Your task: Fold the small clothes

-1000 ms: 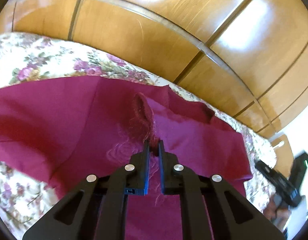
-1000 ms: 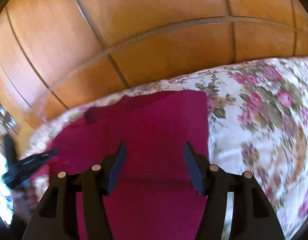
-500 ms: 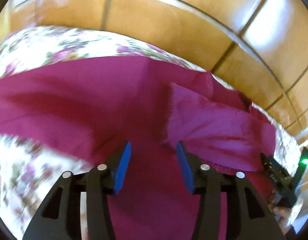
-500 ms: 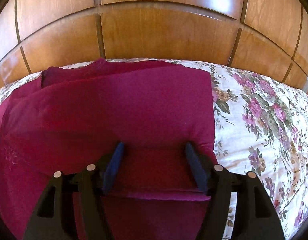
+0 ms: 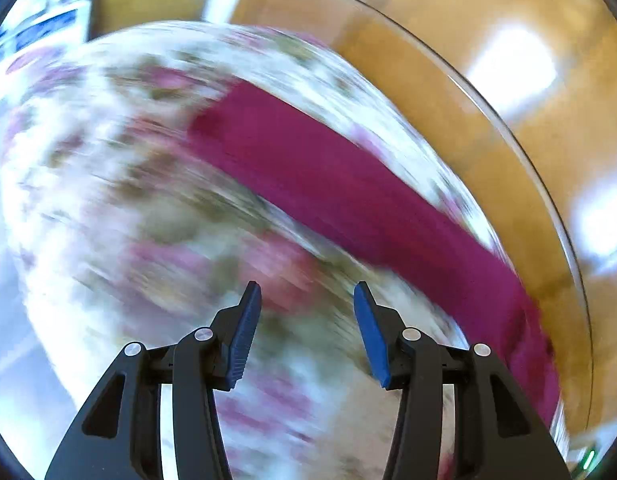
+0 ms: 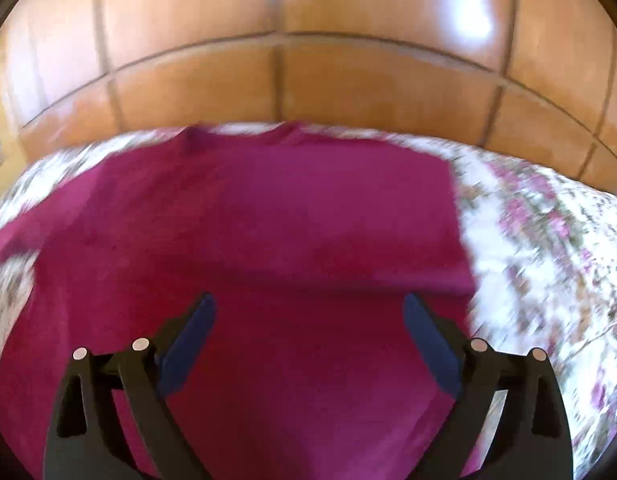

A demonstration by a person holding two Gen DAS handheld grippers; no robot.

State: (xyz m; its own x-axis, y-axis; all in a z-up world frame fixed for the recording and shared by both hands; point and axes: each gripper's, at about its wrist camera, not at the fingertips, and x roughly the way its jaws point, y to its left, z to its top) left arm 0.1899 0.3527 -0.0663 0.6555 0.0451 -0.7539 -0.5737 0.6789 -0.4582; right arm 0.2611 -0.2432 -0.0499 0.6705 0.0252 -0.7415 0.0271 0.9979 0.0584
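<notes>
so the magenta shirt [image 6: 248, 248] is lying spread out on the bed, on top of a floral bedspread [image 6: 548, 248], with the wooden panelled wall [image 6: 308, 72] right behind it. In the right wrist view the shirt fills most of the frame; its right side ends in a straight edge, and a darker band crosses it just ahead of the fingers

right gripper [image 6: 308, 320] hangs over the near part of the shirt, its blue-padded fingers [image 6: 188, 340] spread wide and opening further, only flat cloth showing in the gap, nothing pinched

left wrist view is super blurry. The left gripper [image 5: 306, 312] is out over the bedspread [image 5: 128, 200], and the shirt [image 5: 348, 192] shows as a magenta strip running diagonally towards the right, well apart from the tips. Its fingers [image 5: 244, 332] are parted about halfway with nothing between them, just the flowery fabric underneath. Shiny wood panels [image 5: 488, 120] curve round the top right
</notes>
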